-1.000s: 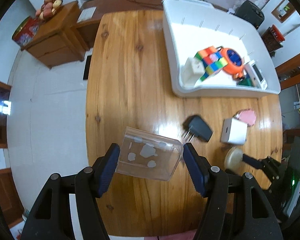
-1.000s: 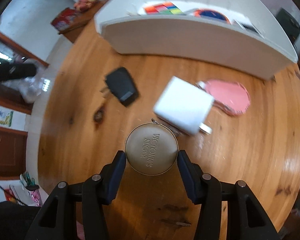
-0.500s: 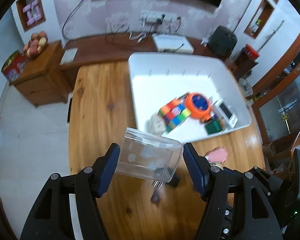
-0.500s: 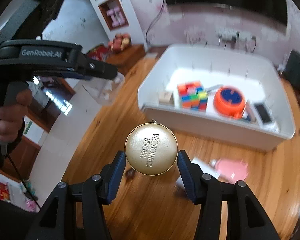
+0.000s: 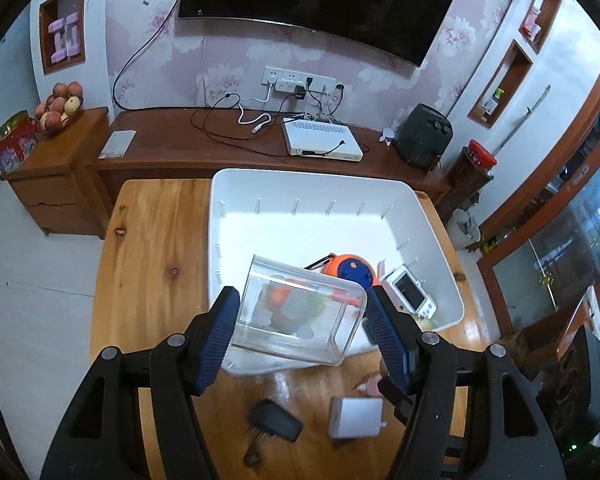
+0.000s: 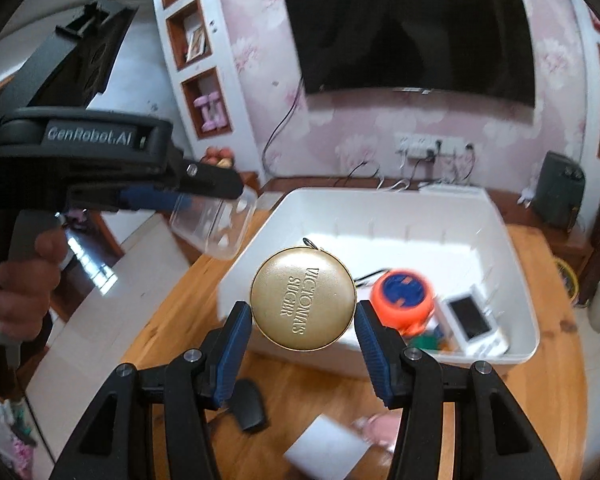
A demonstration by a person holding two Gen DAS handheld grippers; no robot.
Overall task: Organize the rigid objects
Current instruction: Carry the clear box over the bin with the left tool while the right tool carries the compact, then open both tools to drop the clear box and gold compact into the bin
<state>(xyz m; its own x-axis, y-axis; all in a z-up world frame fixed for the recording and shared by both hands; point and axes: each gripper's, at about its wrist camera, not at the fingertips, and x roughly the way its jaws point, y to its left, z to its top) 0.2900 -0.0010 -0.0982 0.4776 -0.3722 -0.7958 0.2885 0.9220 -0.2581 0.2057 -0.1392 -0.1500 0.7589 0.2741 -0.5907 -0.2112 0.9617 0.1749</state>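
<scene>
L gripper (image 5: pixel 302 330) has its jaws clamped on a clear plastic box (image 5: pixel 300 316), held in the air w/ its open side facing the cam, over the near-left part of the white bin (image 5: pixel 220 216). R gripper (image 6: pixel 302 340) has its jaws pressed on both sides of a round gold tin (image 6: pixel 303 298), lettering on the lid, also off the table (image 5: pixel 152 248), in front of the bin's near wall.

L wrist view only: bin interior from above, w/ orange-blue round item (image 5: pixel 352 270) and small white device w/ screen (image 5: pixel 408 294) at the near-right end; more coloured pieces seen only through the clear box, can't tell what they are. Also only here: long wooden sideboard (image 5: pixel 204 156) behind the table w/ white router-type box (image 5: pixel 322 144) and cables.

R wrist view only: the L gripper from the side (image 6: pixel 112 178) w/ the person's hand (image 6: pixel 20 280) on its handle, and the clear box (image 6: pixel 216 224) seen left of and above the bin's left rim (image 6: pixel 260 232). Same orange item (image 6: pixel 404 294) and white device (image 6: pixel 474 320) show, blurred.

Both views: on the table near the bin, a black charger (image 5: pixel 276 420) (image 6: pixel 248 404), a white cube adapter (image 5: pixel 356 416) (image 6: pixel 328 452), and a pink item (image 6: pixel 376 428), mostly hidden in L view. TV (image 6: pixel 412 36) on the floral wall in both.
</scene>
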